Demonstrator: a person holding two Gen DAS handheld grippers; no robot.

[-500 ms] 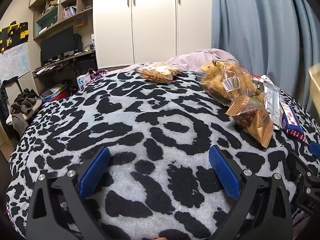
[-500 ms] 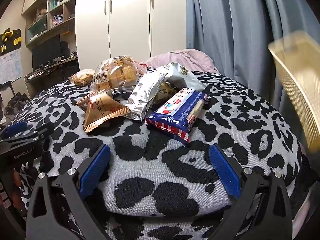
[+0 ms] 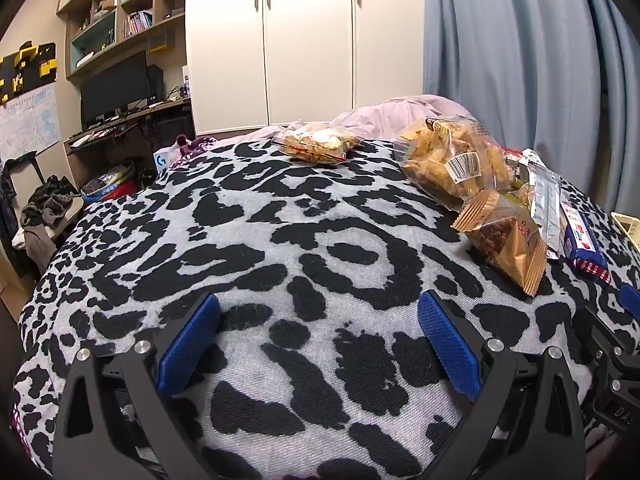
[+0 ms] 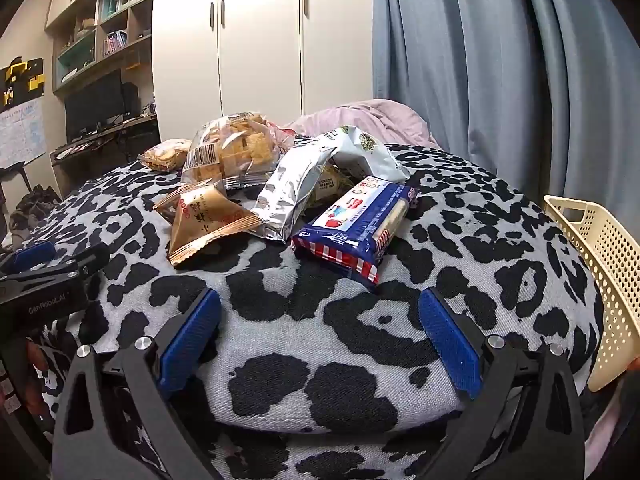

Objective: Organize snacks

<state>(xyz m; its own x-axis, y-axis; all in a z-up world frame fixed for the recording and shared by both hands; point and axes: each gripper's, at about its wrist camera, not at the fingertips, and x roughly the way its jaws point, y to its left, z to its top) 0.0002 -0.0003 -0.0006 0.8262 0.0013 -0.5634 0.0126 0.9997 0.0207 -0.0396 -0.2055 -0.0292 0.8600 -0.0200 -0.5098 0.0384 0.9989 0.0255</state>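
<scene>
Snack packets lie in a heap on a leopard-print blanket [image 4: 320,344]. In the right wrist view a blue biscuit pack [image 4: 356,224] is nearest, then a silver foil bag [image 4: 292,184], a tan pyramid packet [image 4: 200,220], a clear bag of crackers [image 4: 236,152] and a small clear bag [image 4: 166,155] behind. My right gripper [image 4: 318,328] is open, empty, just short of the blue pack. My left gripper [image 3: 318,328] is open over bare blanket, left of the tan packet [image 3: 504,244] and cracker bag [image 3: 452,160]. A clear bag [image 3: 316,146] lies farther back.
A cream perforated basket [image 4: 600,276] sits at the blanket's right edge. Blue curtains [image 4: 500,60] hang behind on the right, white wardrobe doors [image 3: 308,40] straight ahead, a desk with a monitor [image 3: 116,88] at left. A pink quilt [image 4: 360,120] lies behind the snacks.
The basket at the right has dropped from mid-air, where it was blurred, down to the blanket's edge. Both grippers stay where they were, open.
</scene>
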